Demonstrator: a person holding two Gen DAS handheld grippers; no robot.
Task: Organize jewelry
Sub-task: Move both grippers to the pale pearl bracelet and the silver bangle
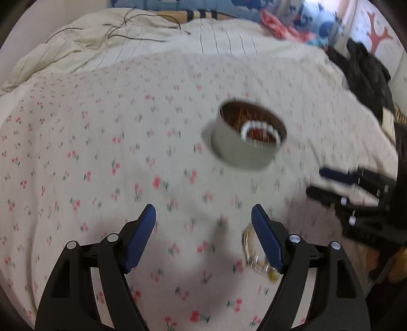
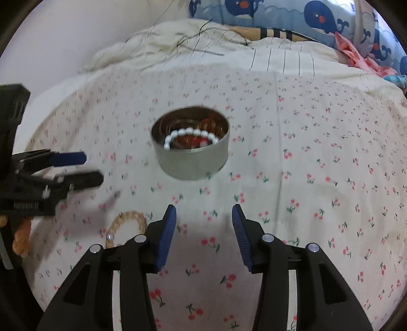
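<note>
A round metal tin (image 1: 244, 150) (image 2: 193, 157) stands on the cherry-print bedsheet. Inside it lie a white bead bracelet (image 1: 262, 128) (image 2: 190, 135) and reddish jewelry. A pale gold bracelet (image 1: 257, 254) (image 2: 127, 221) lies on the sheet, close to the tin's near side. My left gripper (image 1: 203, 216) is open and empty, its right finger just beside that bracelet; it shows from the side in the right wrist view (image 2: 86, 168). My right gripper (image 2: 203, 216) is open and empty, short of the tin; it shows in the left wrist view (image 1: 315, 180).
The bedsheet (image 2: 305, 165) covers the bed. A crumpled cream blanket (image 1: 89, 43) with thin black cables lies at the back. Whale-print pillows (image 2: 305, 15) and pink cloth sit at the far right. Dark clothing (image 1: 368, 73) lies at the right edge.
</note>
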